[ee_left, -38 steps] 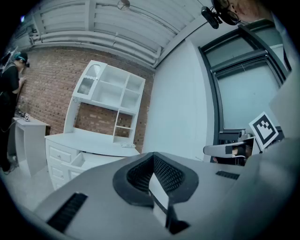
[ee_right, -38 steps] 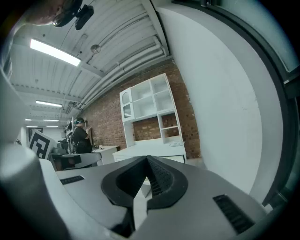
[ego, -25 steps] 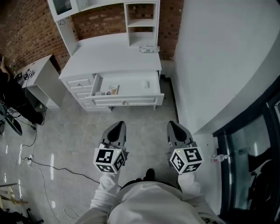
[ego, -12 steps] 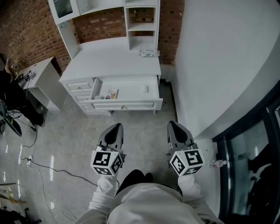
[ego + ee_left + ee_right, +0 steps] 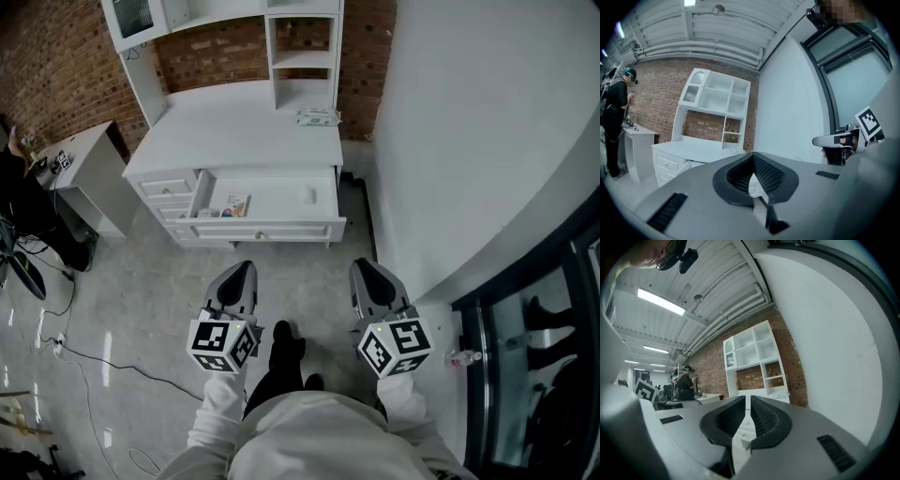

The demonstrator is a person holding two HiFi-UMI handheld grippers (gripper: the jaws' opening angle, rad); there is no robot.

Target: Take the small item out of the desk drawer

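The person is standing on the grey floor point(image 5: 141, 300) facing a white desk, holding both grippers out level towards it, well short of the furniture. The left gripper point(image 5: 244, 267) is showing its jaws pressed together with nothing between them. The right gripper point(image 5: 362, 265) is keeping its jaws all but together, only a thin slit showing, and it too is carrying nothing.

The desk drawer point(image 5: 272, 199) is standing pulled out below the worktop point(image 5: 234, 122). Small colourful items point(image 5: 234, 204) are lying at its left end, too small to identify, and a pale small item point(image 5: 309, 195) is resting towards its right end. A flat packet point(image 5: 317, 116) is lying on the worktop by the open shelves point(image 5: 302, 56). A low side table point(image 5: 84, 155) is standing to the left of the desk, and another person point(image 5: 616, 126) is standing beside it.
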